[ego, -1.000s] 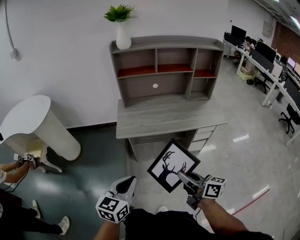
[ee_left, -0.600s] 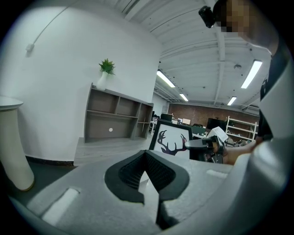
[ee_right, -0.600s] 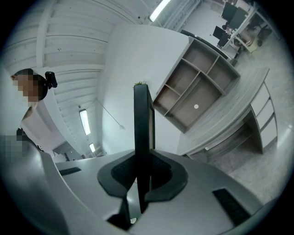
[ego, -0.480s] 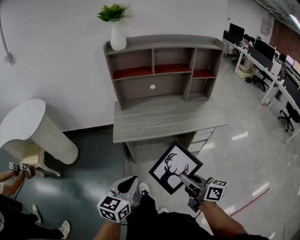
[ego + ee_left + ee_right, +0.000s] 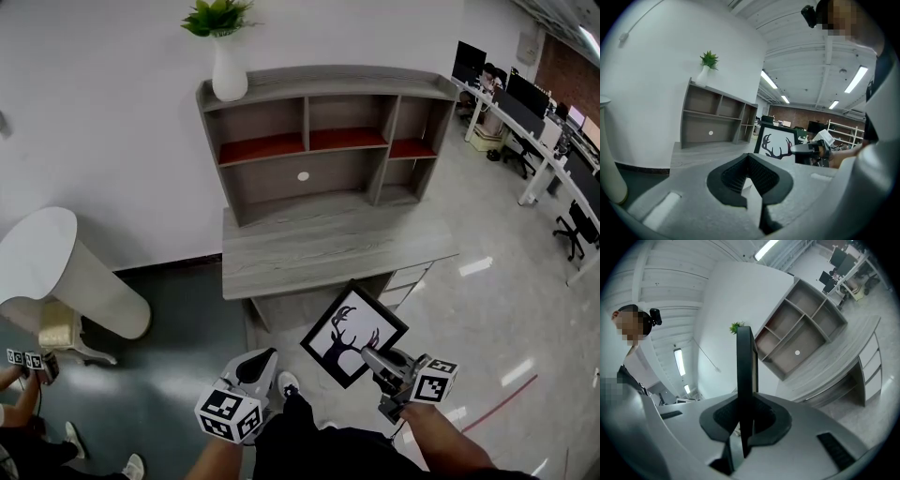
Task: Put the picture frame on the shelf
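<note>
Compared with a second ago, the shelf (image 5: 319, 131) and the counter (image 5: 328, 246) below it are seen nearer in the head view. The picture frame (image 5: 354, 333) is carried along at about the same place in front of the person. It is held clear of the floor, well short of the counter, tilted with one corner up. Its black edge is clamped between the jaws of the right hand-held gripper (image 5: 369, 355), as is shown edge-on in the right gripper view. The jaws of the left hand-held gripper (image 5: 259, 364) are seen pressed together with nothing between them, and the frame is not touched by it.

Several risks can be judged from here. The frame is gripped at one edge only, so it could be swung or pivoted in the pads while being walked forward, and a slip would drop it on the hard floor. The shelf compartments are bounded by upright dividers and a board above. A corner could be knocked against these if the frame is brought in tilted. The vase with the plant (image 5: 223, 67) stands on the top board at the left end and could be toppled if that level is chosen. A frame released while leaning too little could also fall forward off the shelf.
</note>
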The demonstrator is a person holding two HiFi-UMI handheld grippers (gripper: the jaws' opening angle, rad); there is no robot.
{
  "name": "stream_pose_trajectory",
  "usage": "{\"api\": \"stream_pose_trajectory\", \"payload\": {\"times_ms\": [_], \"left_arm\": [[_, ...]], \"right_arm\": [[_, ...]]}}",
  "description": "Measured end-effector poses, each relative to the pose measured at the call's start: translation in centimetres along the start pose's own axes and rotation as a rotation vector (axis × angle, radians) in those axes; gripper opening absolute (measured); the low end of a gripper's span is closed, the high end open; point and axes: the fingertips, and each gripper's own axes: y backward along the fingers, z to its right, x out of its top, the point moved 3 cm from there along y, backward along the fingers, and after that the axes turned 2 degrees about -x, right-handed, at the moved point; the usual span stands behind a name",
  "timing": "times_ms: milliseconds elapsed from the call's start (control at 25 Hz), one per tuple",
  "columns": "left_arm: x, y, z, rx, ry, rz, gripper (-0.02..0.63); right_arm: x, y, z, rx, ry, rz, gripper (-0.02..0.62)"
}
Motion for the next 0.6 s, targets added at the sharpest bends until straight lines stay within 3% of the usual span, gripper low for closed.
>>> {"api": "stream_pose_trajectory", "payload": {"times_ms": [600], "left_arm": [[5.9,-6.9,-12.8,-0.017,-0.002,0.023,0.009]], "right_arm": [[6.4,-12.5,3.4,-0.035,0.043,-0.021,0.051]]}}
